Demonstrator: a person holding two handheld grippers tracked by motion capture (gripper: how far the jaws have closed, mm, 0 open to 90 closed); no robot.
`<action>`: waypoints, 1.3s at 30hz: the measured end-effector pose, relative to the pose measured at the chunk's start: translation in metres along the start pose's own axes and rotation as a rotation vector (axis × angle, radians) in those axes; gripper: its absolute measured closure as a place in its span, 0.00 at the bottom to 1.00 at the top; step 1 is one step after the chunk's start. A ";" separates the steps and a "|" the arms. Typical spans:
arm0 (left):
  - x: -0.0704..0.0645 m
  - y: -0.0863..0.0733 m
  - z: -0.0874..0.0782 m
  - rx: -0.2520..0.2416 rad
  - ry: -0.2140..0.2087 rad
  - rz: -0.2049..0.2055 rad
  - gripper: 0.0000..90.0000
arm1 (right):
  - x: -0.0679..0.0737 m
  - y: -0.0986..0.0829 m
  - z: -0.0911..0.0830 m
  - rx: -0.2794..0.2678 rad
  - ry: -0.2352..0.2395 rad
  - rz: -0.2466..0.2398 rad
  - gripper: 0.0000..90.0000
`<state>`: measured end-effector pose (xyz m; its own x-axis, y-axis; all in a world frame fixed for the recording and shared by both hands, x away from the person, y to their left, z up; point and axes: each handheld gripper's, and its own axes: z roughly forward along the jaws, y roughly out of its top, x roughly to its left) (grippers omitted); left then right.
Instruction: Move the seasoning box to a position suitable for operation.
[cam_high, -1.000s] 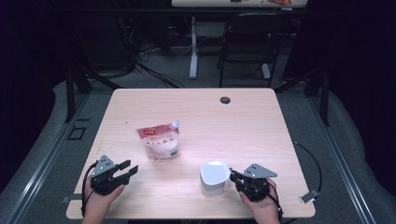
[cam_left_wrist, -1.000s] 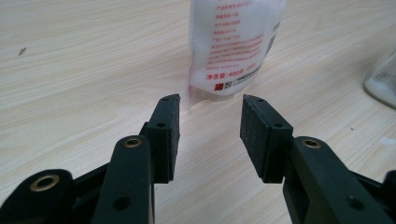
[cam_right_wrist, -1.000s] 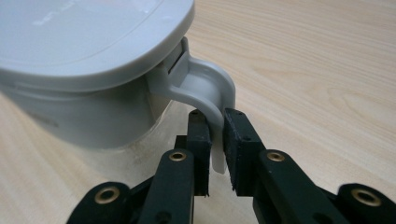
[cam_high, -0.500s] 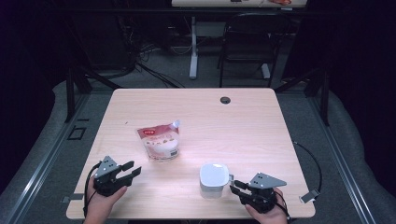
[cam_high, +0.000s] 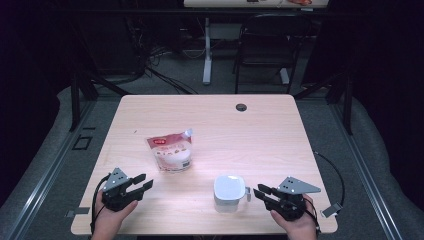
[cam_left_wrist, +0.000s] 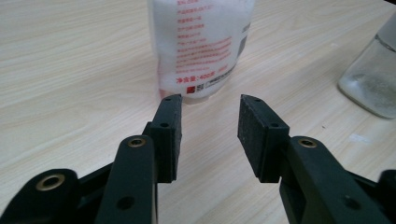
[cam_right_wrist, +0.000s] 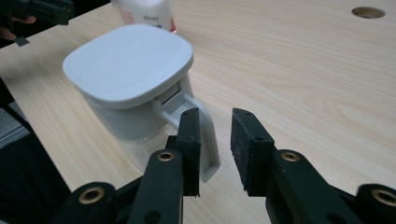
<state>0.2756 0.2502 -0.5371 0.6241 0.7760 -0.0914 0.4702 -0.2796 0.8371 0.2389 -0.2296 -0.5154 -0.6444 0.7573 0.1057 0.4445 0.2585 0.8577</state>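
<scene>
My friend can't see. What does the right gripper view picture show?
The right gripper, with its two black jaws open, is just in front of the handle of a white lidded plastic jug. The jug stands on a light wooden table, close to the table's edge.

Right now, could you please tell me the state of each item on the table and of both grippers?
Pouch: lying flat, spout capped.
Lidded container: upright, lid shut.
Left gripper: open, empty, facing the pouch.
Right gripper: open, empty, beside the container's handle.
</scene>
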 end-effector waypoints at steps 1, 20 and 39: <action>-0.001 0.001 -0.001 0.000 -0.005 0.000 0.68 | -0.002 0.004 0.000 -0.010 0.026 0.003 0.90; -0.023 0.011 0.002 0.020 -0.057 0.025 0.74 | 0.014 0.034 0.014 -0.032 0.065 -0.071 1.00; -0.050 0.026 0.018 0.040 -0.128 0.092 0.74 | 0.019 0.034 0.019 -0.011 0.087 -0.092 1.00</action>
<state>0.2677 0.1935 -0.5202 0.7388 0.6684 -0.0858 0.4306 -0.3704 0.8230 0.2537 -0.1954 -0.4936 -0.7339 0.6758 0.0686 0.3744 0.3181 0.8710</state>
